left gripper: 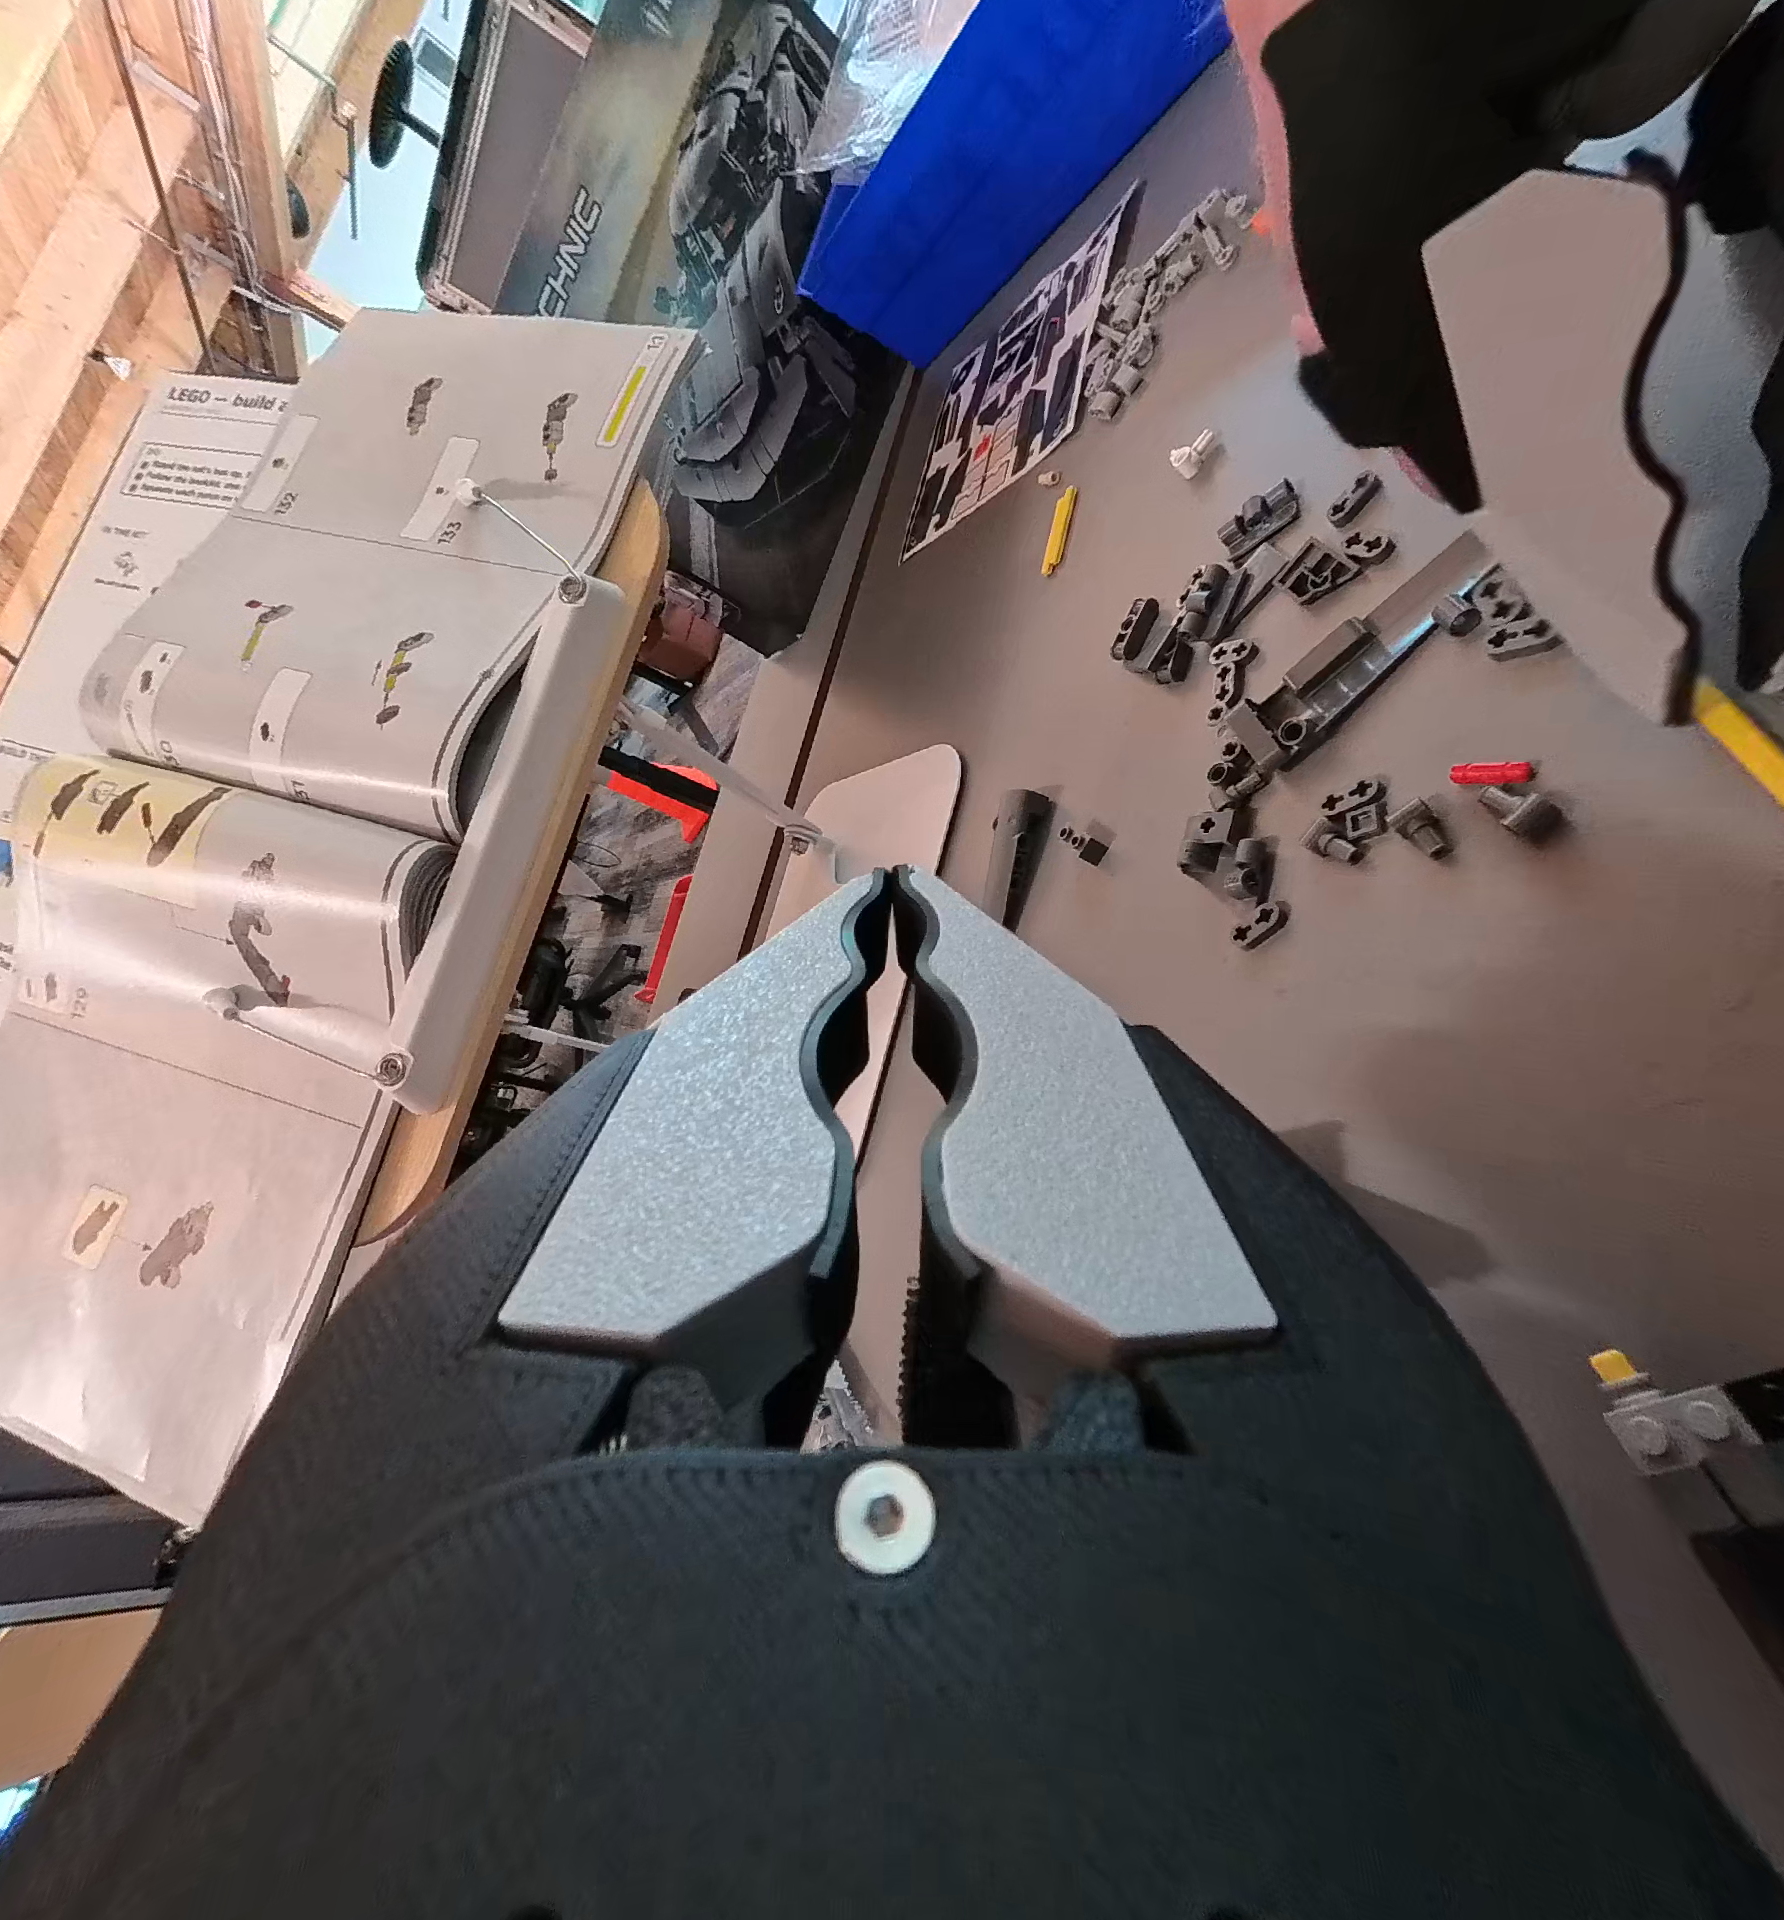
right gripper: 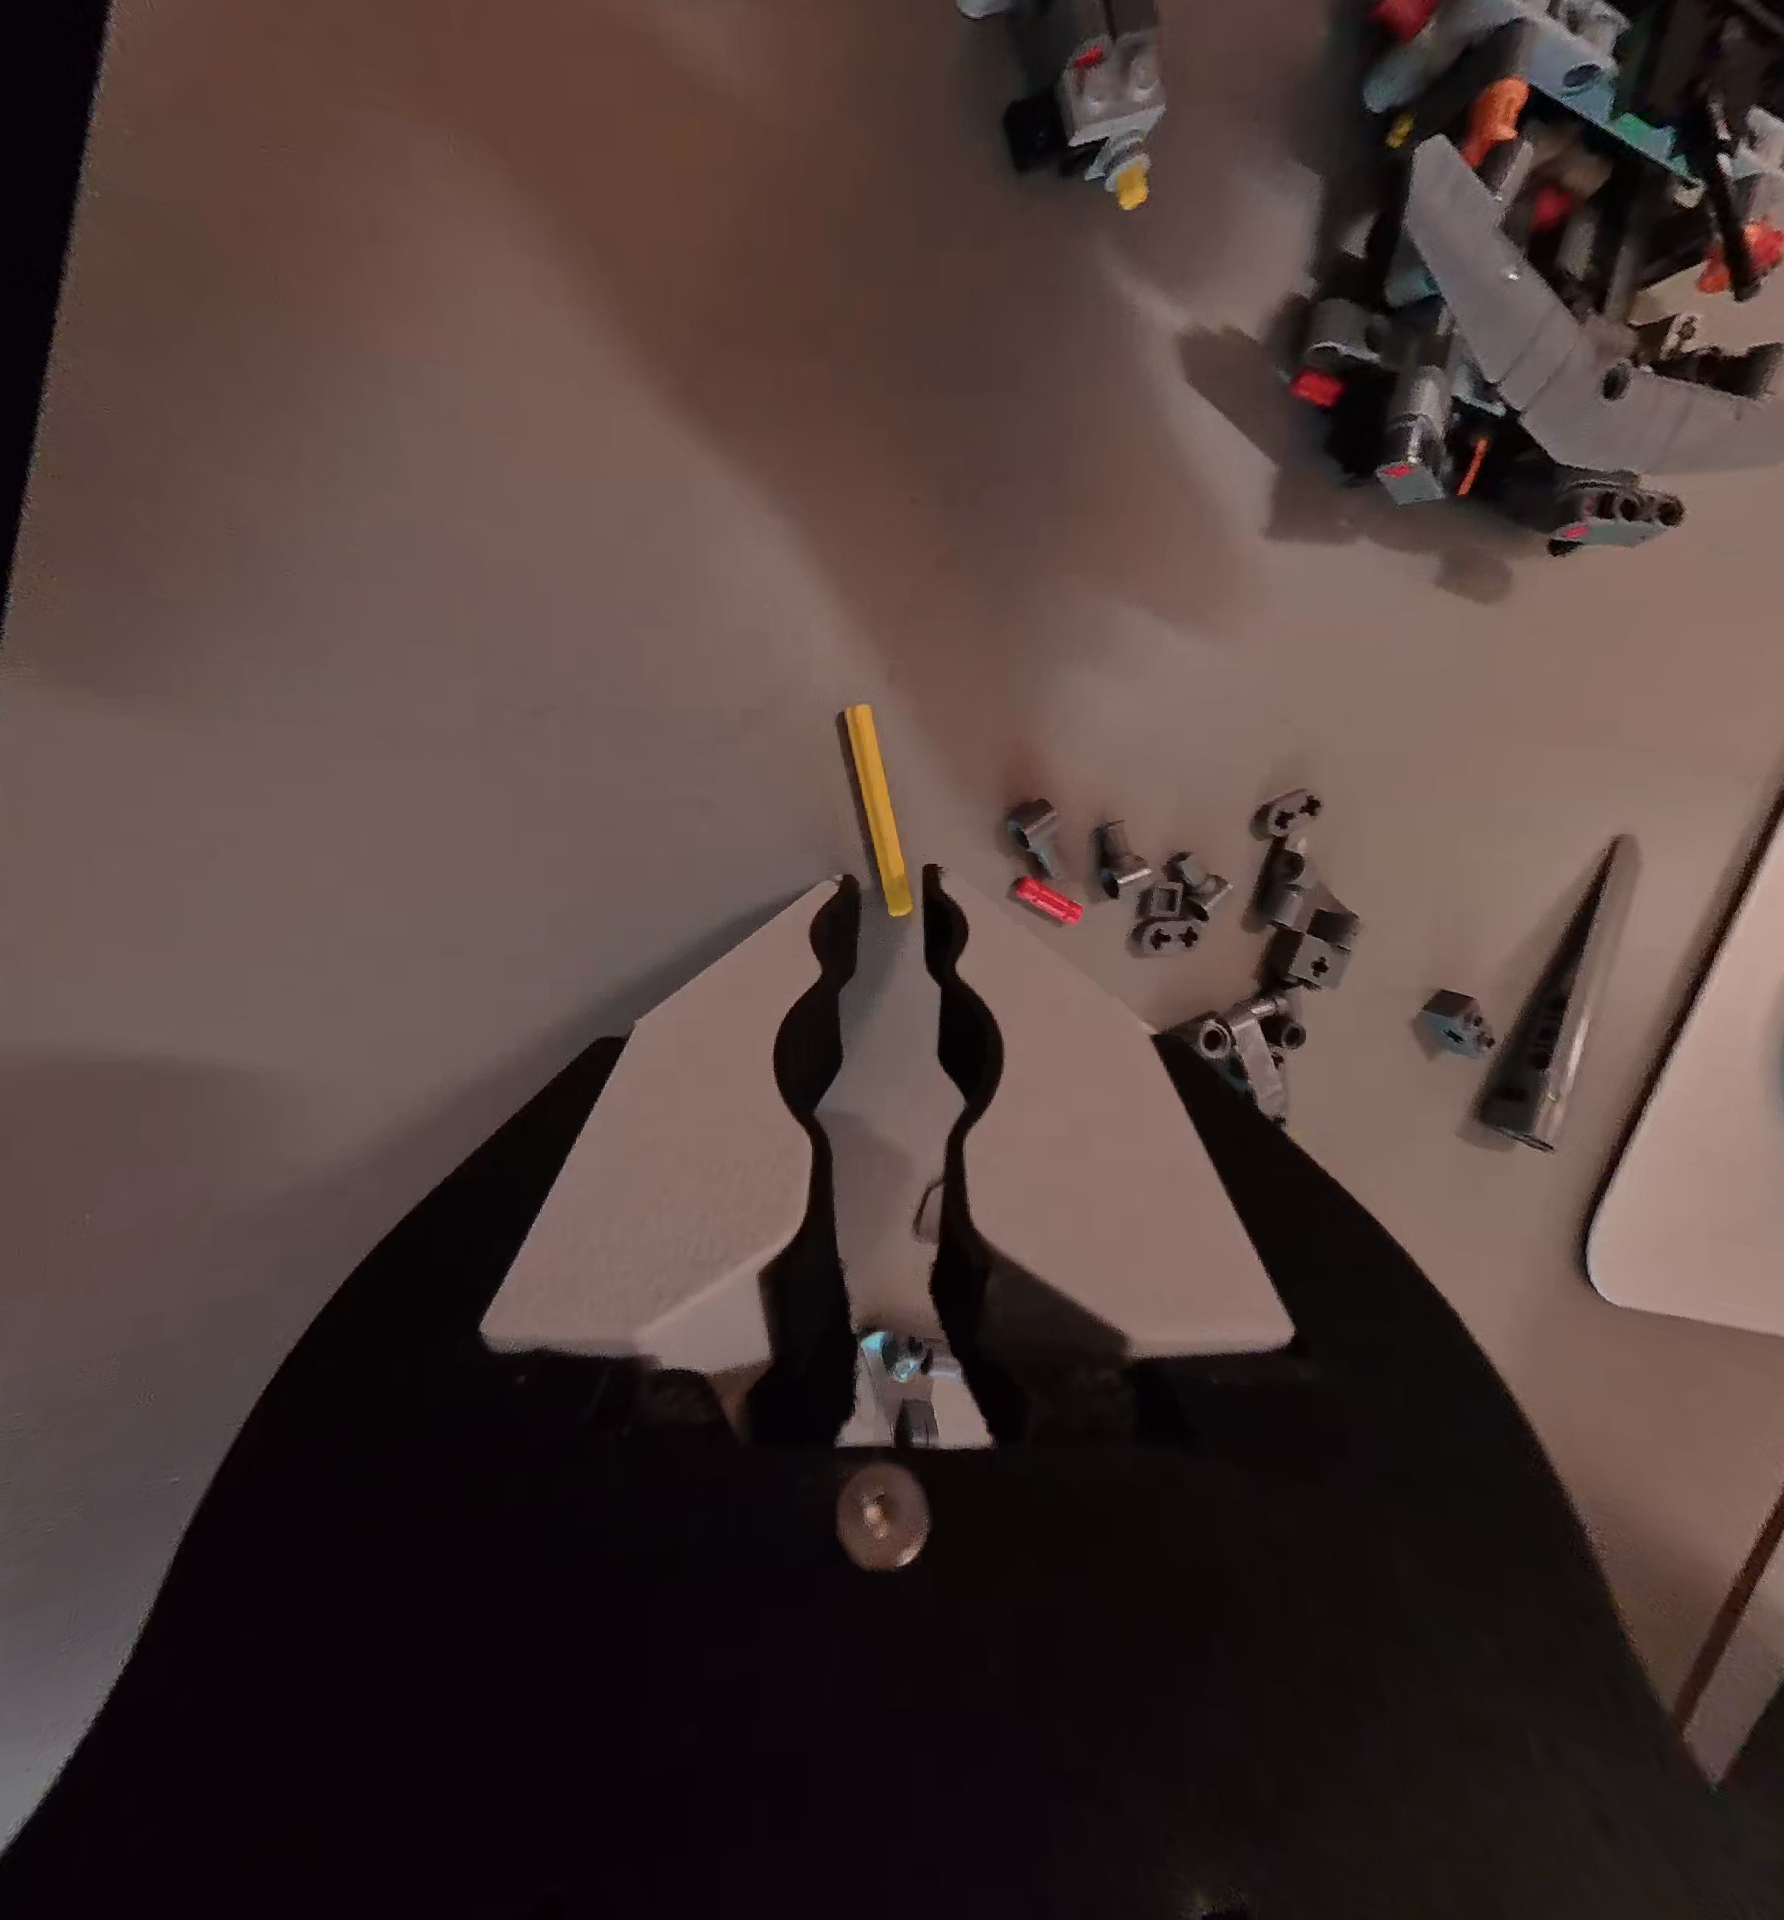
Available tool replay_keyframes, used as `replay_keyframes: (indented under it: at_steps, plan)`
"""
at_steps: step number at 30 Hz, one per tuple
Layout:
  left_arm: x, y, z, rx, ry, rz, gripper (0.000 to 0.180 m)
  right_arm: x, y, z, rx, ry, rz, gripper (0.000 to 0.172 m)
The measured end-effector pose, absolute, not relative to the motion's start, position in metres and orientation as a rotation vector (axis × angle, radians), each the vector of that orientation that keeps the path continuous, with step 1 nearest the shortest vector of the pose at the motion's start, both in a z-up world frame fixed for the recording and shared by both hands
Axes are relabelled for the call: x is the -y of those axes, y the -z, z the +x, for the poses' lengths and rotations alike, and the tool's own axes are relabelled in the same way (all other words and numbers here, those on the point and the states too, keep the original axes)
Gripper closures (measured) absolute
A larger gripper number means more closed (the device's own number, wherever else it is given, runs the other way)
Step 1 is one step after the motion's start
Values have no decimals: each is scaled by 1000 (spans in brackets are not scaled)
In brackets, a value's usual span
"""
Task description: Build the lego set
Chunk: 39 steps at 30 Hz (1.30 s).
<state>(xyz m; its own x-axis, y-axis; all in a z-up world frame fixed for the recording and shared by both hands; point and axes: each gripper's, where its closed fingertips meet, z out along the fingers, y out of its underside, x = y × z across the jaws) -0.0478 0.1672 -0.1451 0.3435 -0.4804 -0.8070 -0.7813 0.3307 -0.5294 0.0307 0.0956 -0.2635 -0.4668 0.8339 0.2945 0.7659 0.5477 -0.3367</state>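
Yellow rod (right gripper: 875,810) lies flat, pointing away from the open right hand-held gripper (right gripper: 890,883); left hand-held gripper (left gripper: 890,878) clenched empty.

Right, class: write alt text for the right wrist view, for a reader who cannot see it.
The right tongs hang open over a grey table, the near end of a yellow rod lying between their tips, untouched. To the right lie small grey building pieces, a red pin and a partly built model.

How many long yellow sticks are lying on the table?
2. One thin yellow plastic stick lies near the black-and-white sheet. A second yellow stick lies just in front of the right gripper. More may be hidden behind the grippers.
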Motion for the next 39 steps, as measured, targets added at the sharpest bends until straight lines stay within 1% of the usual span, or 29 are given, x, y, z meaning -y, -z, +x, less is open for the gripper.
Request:
replay_keyframes:
  at_steps: [2,5,9,11,13,15,19,23,26,28,31,35,39]
  plan:
    - [-167,145,-47,-1301,-294,-1312,180,-97,261,33,2338,-197,-1311,153]
    - [-166,145,-46,-1303,-294,-1310,180,-100,251,43,2274,-213,-1344,151]
    - [-166,145,-46,-1300,-293,-1312,180,-124,222,68,2092,-221,-1434,154]
    - [-167,146,-45,-1302,-292,-1315,180,-147,208,82,1967,-188,-1494,160]
    - [-168,147,-44,-1305,-290,-1318,180,-174,200,91,1853,-137,-1564,161]
    - [-169,149,-42,-1309,-288,-1320,180,-198,202,92,1787,-119,-1620,159]
    - [-170,150,-42,-1310,-304,-1322,180,-246,225,91,1728,-9,-1738,157]
    - [-171,147,-46,-1295,-303,-1326,180,-267,242,87,1722,-26,-1805,156]
    - [-172,147,-50,-1292,-298,-1333,180,-264,240,84,1751,-51,-1784,162]
    - [-172,148,-51,-1294,-297,-1335,180,-259,238,88,1783,-56,-1779,162]
    - [-170,146,-52,-1293,-293,-1332,180,-246,241,100,1855,-108,-1829,149]
    - [-169,144,-51,-1292,-293,-1327,180,-235,245,116,1874,-131,-1890,151]
    - [-170,147,-48,-1301,-292,-1331,180,-224,254,121,1911,-122,-1890,149]
